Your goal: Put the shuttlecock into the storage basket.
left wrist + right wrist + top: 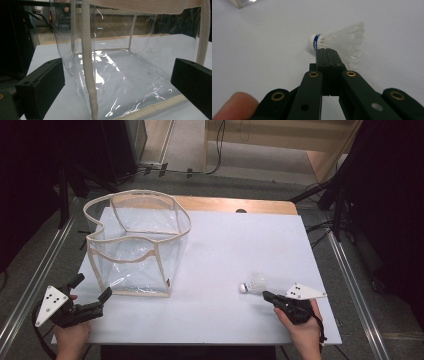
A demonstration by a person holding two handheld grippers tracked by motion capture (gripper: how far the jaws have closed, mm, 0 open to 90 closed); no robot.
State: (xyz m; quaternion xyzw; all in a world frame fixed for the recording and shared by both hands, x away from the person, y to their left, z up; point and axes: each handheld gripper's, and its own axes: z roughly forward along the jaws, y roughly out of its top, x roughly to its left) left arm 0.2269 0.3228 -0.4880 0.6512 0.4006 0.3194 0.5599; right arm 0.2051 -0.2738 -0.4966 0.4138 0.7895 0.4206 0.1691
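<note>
A clear plastic bag (135, 245) with cream fabric trim stands upright and open-topped at the left of the white table (240, 245). My left gripper (93, 286) is open at the bag's near left corner. In the left gripper view its jaws flank the bag (130, 75) and a cream edge seam (88, 75) without touching them. A white shuttlecock (252, 284) with a blue band lies on its side at the right. My right gripper (326, 51) is shut, its tips against the shuttlecock (342, 40) just behind the cork. I cannot tell whether any of the skirt is pinched.
A wooden board (235, 205) shows beyond the white table's far edge. Dark stands and cables (320, 227) line the floor around the table. The right gripper (280, 302) is held near the table's front right edge.
</note>
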